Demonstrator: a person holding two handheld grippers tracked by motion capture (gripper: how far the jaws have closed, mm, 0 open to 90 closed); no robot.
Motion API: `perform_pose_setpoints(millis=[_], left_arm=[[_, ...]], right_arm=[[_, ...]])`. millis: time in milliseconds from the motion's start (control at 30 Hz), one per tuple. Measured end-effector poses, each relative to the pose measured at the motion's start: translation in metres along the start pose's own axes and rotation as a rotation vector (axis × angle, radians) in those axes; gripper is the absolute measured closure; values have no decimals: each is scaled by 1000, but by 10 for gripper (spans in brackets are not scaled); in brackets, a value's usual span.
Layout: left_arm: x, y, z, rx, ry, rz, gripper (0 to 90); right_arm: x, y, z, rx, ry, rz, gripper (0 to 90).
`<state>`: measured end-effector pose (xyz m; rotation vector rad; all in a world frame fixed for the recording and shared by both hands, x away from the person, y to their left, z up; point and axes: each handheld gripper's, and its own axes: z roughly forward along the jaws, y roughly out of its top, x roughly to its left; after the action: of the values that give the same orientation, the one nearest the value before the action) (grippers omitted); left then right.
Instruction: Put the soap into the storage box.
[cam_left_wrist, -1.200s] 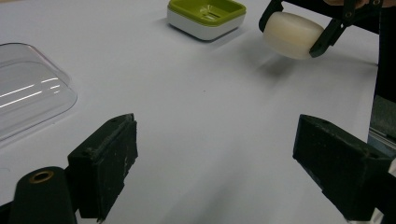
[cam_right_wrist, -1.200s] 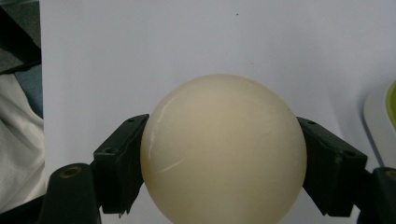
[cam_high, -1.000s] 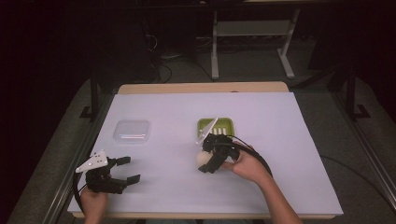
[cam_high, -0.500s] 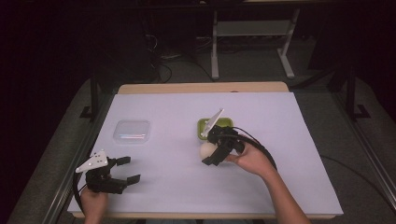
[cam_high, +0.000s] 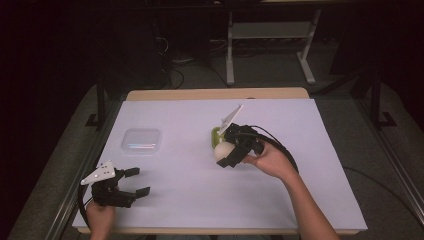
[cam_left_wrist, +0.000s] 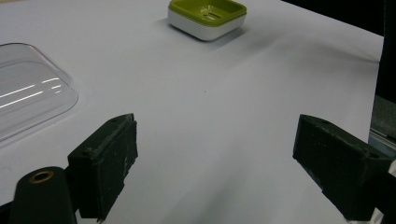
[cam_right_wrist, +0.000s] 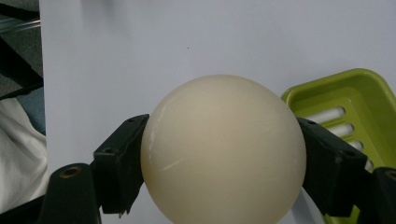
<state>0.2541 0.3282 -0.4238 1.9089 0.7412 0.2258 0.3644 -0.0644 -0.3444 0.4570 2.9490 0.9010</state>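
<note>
High view: right gripper (cam_high: 226, 154) holds cream ball (cam_high: 223, 150) mid-tabletop beside green dish (cam_high: 215, 135); left gripper view: left gripper (cam_left_wrist: 215, 158) jaws wide, empty, near front-left corner; right gripper view: jaws clamp ball (cam_right_wrist: 223, 149) at equator, looks smooth, rigid, slippery.
</note>
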Motion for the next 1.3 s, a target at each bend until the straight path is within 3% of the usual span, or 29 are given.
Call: perform_pose_setpoints(millis=[500,1000,1300], left_arm=[[0,0,-1,0,5,-5,132],[0,0,-1,-3,10,-8,132],[0,0,-1,-1,12,-7,132]], right_arm=[[-17,11,-17,-19,-33,20,231],[-35,9,-14,-6,-42,50,231],[-48,5,-9,-12,-36,94,231]])
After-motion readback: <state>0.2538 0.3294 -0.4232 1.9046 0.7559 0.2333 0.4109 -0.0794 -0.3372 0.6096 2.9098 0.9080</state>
